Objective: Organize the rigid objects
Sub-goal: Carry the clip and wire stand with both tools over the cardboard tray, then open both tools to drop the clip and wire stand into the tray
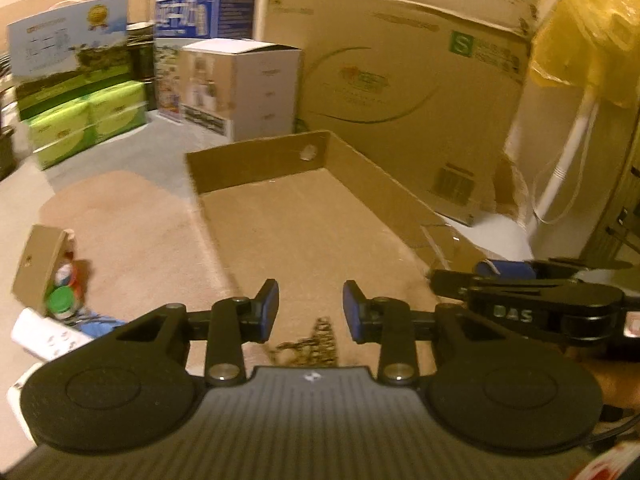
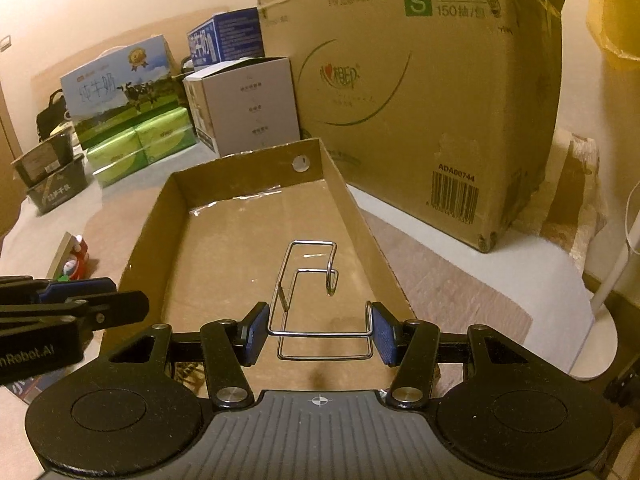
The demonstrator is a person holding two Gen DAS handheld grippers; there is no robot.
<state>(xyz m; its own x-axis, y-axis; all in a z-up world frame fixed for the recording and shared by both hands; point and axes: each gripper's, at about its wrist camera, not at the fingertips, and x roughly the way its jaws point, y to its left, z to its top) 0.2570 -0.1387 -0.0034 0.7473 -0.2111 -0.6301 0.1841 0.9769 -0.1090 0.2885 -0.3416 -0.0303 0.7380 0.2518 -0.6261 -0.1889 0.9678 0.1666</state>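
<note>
A bent chrome wire rack (image 2: pixel 308 280) hangs over the near end of a shallow open cardboard tray (image 2: pixel 248 168). My right gripper (image 2: pixel 318 334) is shut on it, with a blue pad pressing on the wire at each side. In the left wrist view the same tray (image 1: pixel 256 160) lies ahead on the tan mat, with nothing in the part that shows. My left gripper (image 1: pixel 311 312) hovers before the tray's near end, its jaws a narrow gap apart with nothing between them. The two grippers travel side by side; the right gripper's fingers (image 1: pixel 504 270) show at the left view's right edge.
A tall cardboard box (image 2: pixel 420 100) stands right behind the tray, with a white box (image 2: pixel 248 104) and green tissue packs (image 2: pixel 140 144) to its left. A small open carton with bottles (image 1: pixel 40 268) lies left of the tray. A white fan stand (image 2: pixel 600 300) is at the right.
</note>
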